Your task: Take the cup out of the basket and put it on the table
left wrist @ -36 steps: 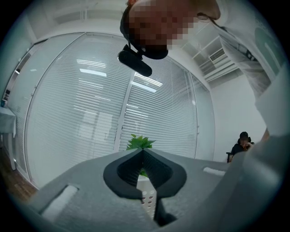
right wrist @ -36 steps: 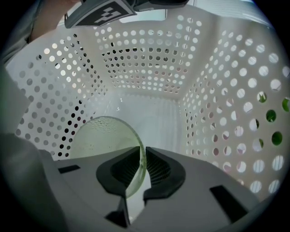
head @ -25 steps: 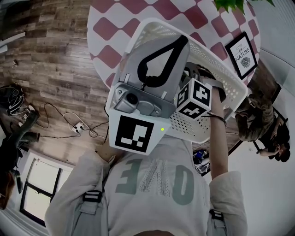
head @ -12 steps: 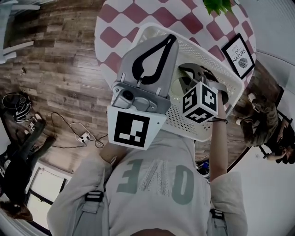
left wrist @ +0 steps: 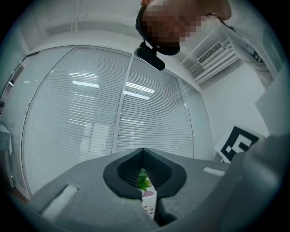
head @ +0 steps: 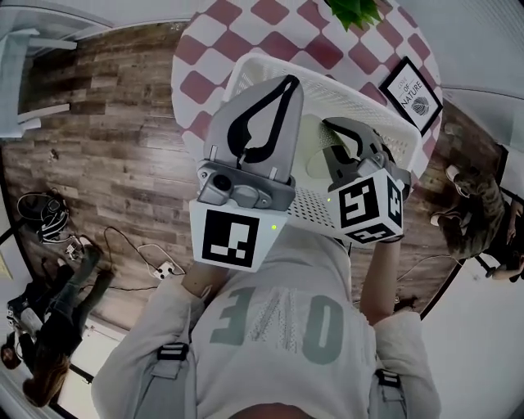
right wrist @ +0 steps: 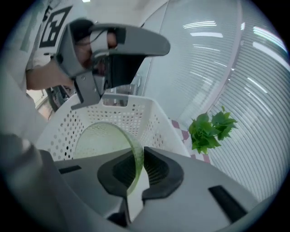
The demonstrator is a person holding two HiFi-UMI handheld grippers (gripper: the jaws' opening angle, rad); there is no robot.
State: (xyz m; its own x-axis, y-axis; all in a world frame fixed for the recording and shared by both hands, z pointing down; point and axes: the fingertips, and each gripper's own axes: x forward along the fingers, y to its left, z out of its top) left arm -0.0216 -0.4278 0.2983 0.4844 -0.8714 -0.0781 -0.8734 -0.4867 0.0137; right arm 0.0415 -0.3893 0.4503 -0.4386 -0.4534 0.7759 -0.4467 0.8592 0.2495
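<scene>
1. The translucent green cup hung by its rim in the mouth of the white perforated basket, not on the table.
2. The right gripper had its jaws pinched tight on that rim.
3. The left gripper had its jaws closed on the basket's wall.
4. The basket reached over the near edge of the red-and-white checked table. A green plant and a framed print stood beyond it.

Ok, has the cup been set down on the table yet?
No, the right gripper view shows the right tongs clamped on the green cup by its rim, with the white basket just behind it.
</scene>
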